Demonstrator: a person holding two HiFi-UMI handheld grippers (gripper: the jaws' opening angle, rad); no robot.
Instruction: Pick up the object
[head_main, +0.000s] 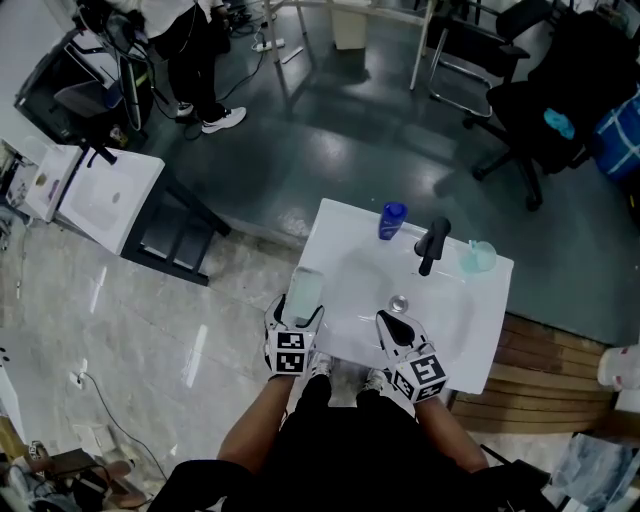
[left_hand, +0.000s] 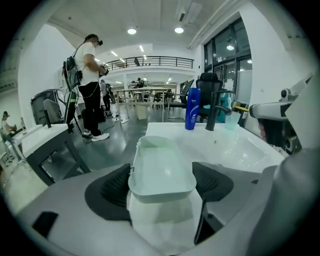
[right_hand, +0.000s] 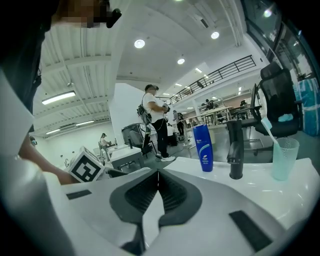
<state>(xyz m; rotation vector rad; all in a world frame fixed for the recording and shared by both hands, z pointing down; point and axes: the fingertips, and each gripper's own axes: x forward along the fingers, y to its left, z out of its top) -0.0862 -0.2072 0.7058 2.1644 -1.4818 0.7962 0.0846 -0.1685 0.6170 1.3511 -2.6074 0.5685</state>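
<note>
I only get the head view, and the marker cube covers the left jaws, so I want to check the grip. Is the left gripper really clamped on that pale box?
Observer: Yes. In the left gripper view, the left gripper has both pads pressed against the sides of the pale box.
Operator: Is anything inside it?
Observer: No. It is open-topped and looks empty.
Operator: From above I can't judge the right jaws either.
Observer: The right gripper has its jaws together, with nothing between them.
</note>
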